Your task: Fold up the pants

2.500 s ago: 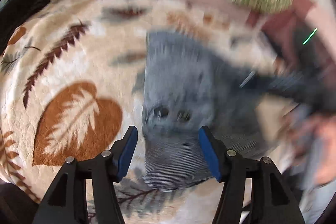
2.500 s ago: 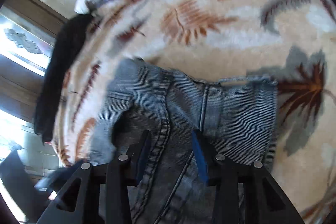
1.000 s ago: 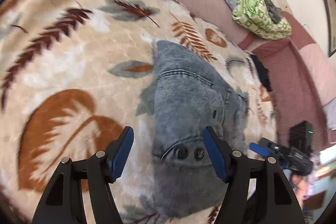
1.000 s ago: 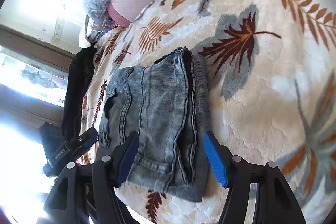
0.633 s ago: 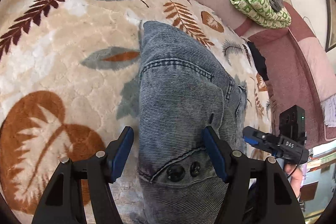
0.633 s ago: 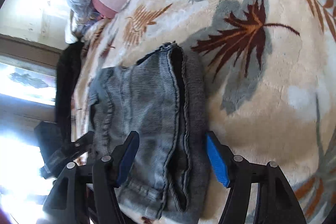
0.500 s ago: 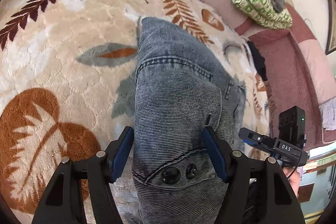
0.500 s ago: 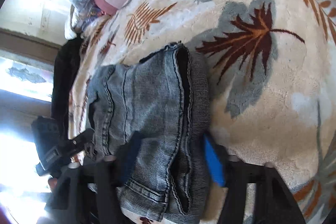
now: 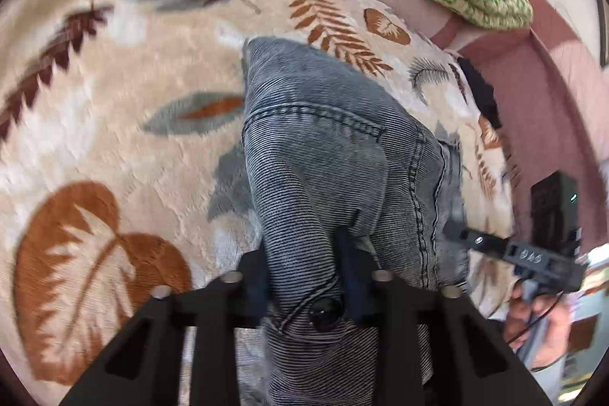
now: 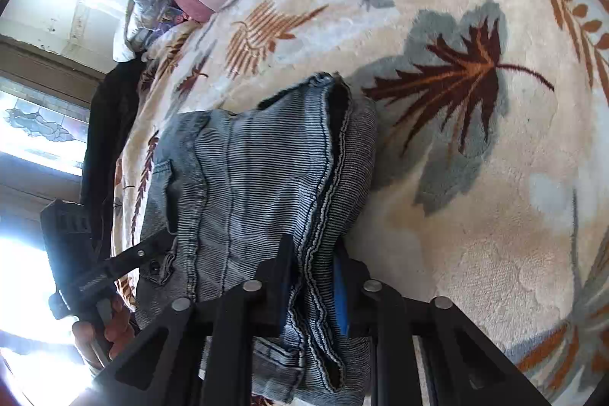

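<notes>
while the folded grey-blue denim pants (image 9: 327, 155) lie bunched on the cream plush blanket with brown and grey leaf prints (image 9: 95, 124), the left hand-held gripper (image 9: 304, 276) is clenched on the waistband by the dark buttons, and the right hand-held gripper (image 10: 312, 276) pinches the stacked hem edges at the opposite end.

Folded pants (image 9: 323, 155) on the blanket (image 9: 95, 124) — left tongs (image 9: 304, 276) and right tongs (image 10: 310, 276) at opposite ends.
</notes>
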Demonstrator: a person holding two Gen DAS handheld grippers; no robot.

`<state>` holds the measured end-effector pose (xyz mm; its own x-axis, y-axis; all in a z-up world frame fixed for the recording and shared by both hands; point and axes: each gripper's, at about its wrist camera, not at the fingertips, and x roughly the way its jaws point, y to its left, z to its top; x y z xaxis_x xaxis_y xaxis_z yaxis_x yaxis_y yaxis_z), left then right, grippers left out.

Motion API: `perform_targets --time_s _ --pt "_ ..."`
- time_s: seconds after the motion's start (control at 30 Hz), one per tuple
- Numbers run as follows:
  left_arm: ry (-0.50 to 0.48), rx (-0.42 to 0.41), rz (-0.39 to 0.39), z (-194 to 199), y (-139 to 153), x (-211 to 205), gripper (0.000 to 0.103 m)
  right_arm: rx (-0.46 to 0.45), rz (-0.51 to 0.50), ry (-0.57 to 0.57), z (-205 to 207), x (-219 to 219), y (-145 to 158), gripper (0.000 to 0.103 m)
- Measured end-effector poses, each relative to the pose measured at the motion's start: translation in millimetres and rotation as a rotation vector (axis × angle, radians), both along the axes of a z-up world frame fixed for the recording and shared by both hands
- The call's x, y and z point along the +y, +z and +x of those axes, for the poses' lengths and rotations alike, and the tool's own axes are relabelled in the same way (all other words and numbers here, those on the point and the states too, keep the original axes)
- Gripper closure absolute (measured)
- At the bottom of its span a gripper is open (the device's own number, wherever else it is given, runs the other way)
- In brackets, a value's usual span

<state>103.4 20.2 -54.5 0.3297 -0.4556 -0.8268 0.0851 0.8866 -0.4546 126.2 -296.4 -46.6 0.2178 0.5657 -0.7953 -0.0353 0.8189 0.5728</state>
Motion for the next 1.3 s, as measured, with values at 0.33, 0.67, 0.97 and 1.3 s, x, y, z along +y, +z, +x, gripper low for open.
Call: perform_targets --time_s 0.33,0.67,0.97,1.3 --pt "-0.046 -0.207 0.068 -16 76 -3 0.080 -0.166 0.022 0.028 -1 16 74 0.090" --pt "0.007 -0.277 0.029 14 116 28 0.080 -0.250 0.034 0.049 37 38 120 0.090" --pt "0.100 -0.028 0.090 24 -2 37 0.035 -0.035 -0.058 -0.006 33 31 -6 0.072" --pt "0.144 -0.248 0.246 -42 46 29 0.031 -0.300 -0.130 0.041 -35 38 49 0.061"
